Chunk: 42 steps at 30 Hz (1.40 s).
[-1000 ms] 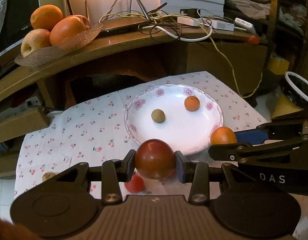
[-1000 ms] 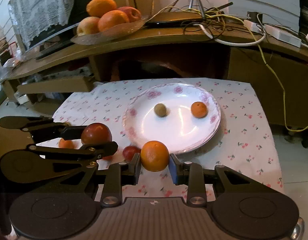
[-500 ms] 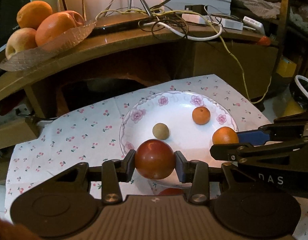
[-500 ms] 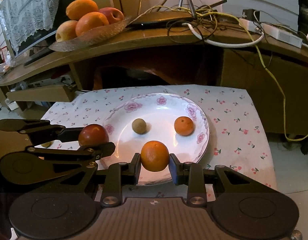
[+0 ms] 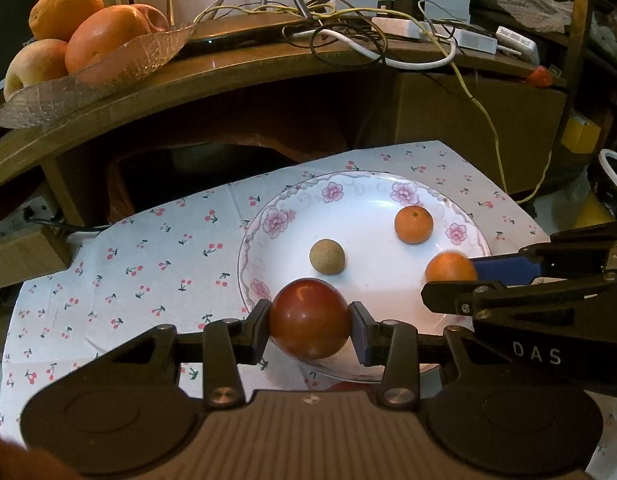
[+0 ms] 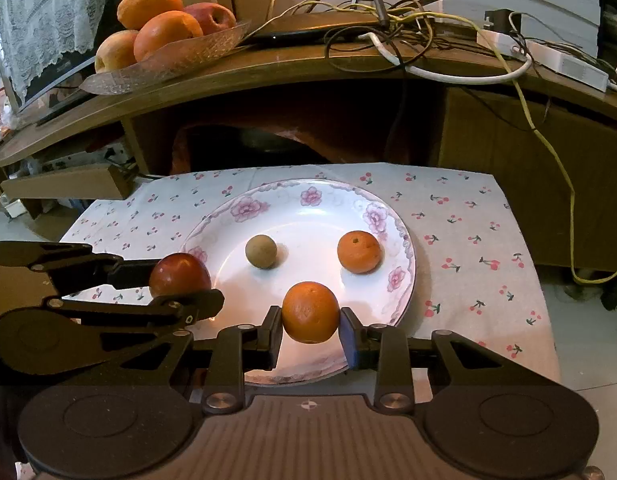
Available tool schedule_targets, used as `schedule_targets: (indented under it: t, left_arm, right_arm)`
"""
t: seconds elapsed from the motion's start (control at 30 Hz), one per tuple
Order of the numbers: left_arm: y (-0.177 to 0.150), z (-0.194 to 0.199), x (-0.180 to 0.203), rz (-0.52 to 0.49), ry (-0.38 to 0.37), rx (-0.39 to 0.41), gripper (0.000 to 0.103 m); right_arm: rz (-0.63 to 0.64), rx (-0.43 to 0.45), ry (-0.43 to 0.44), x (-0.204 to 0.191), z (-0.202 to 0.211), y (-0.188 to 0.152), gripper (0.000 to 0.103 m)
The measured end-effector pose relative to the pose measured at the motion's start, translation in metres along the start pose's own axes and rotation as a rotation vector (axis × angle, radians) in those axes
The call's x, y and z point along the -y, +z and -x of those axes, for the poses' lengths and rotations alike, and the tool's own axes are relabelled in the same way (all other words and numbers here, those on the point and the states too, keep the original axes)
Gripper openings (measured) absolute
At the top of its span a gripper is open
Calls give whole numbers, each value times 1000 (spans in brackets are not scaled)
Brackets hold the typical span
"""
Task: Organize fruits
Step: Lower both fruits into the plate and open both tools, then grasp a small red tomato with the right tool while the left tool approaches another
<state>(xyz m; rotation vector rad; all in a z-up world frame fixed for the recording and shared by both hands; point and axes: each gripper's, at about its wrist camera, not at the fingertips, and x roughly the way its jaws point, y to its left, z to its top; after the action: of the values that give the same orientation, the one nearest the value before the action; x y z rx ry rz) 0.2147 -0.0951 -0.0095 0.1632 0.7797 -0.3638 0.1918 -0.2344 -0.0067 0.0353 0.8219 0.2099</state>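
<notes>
My left gripper [image 5: 310,330] is shut on a dark red round fruit [image 5: 310,318], held over the near left rim of the white flowered plate [image 5: 292,208]. My right gripper [image 6: 310,330] is shut on a small orange [image 6: 310,312], held over the plate's [image 6: 244,208] near part. In the right wrist view the left gripper [image 6: 180,280] and red fruit [image 6: 179,274] show at the left. In the left wrist view the right gripper [image 5: 452,276] and its orange [image 5: 449,267] show at the right. On the plate lie a small tan round fruit [image 6: 260,251] and another small orange [image 6: 358,251].
The plate sits on a cherry-print cloth [image 5: 148,248]. Behind it a wooden shelf [image 6: 308,64] carries a glass dish of oranges and apples [image 6: 164,36] and tangled cables [image 6: 408,36]. A dark opening lies under the shelf.
Both grippers have moved forward with their fruits, from the cloth in front of the plate to over the plate's near part. The loose red fruit on the cloth has dropped out of view.
</notes>
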Motion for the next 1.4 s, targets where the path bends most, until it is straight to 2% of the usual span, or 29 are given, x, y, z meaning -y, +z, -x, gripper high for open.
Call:
schedule_targets:
  t: [0.27, 0.67, 1.4]
  left_arm:
    - [2, 3, 0, -2, 8, 20, 51]
    - [4, 15, -7, 12, 23, 39, 53]
    - [-9, 40, -22, 8, 17, 33, 54]
  right_arm:
    - [-2, 26, 4, 2, 3, 0, 36]
    - [1, 45, 14, 1, 13, -2, 36]
    - [41, 24, 78, -17, 22, -9, 37]
